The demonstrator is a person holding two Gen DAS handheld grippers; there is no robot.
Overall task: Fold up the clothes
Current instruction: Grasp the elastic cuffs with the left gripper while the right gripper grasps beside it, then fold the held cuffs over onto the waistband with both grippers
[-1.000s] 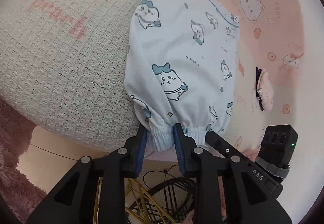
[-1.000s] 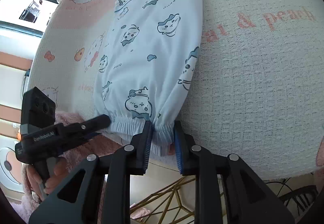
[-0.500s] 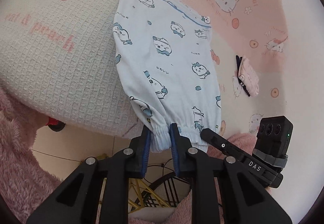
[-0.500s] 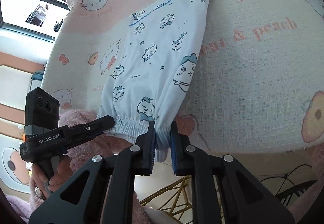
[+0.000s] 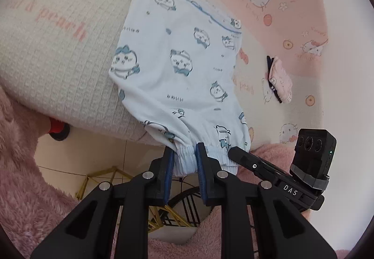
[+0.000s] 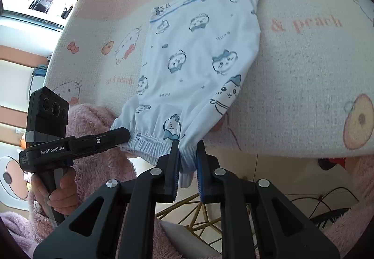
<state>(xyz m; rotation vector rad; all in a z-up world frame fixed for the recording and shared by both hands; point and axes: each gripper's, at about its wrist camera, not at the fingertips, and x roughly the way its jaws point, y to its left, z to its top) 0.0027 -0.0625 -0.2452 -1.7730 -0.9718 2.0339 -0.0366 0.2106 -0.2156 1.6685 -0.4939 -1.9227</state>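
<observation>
Over bed edge (image 5: 70,85), trousers' cuffs (image 5: 184,158) between hand-held grippers (image 5: 184,153)

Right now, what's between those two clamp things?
The gathered elastic hem of the cartoon-print garment spans from the left gripper to the right gripper; both wrist views show it.

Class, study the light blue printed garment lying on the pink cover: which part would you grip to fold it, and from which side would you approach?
Grip the gathered elastic hem of the printed garment, coming from the cover's near edge. That bunched band overhangs the edge, thick and easy to pinch; the rest lies flat. Both hand-held grippers, left and right, already pinch it.
</observation>
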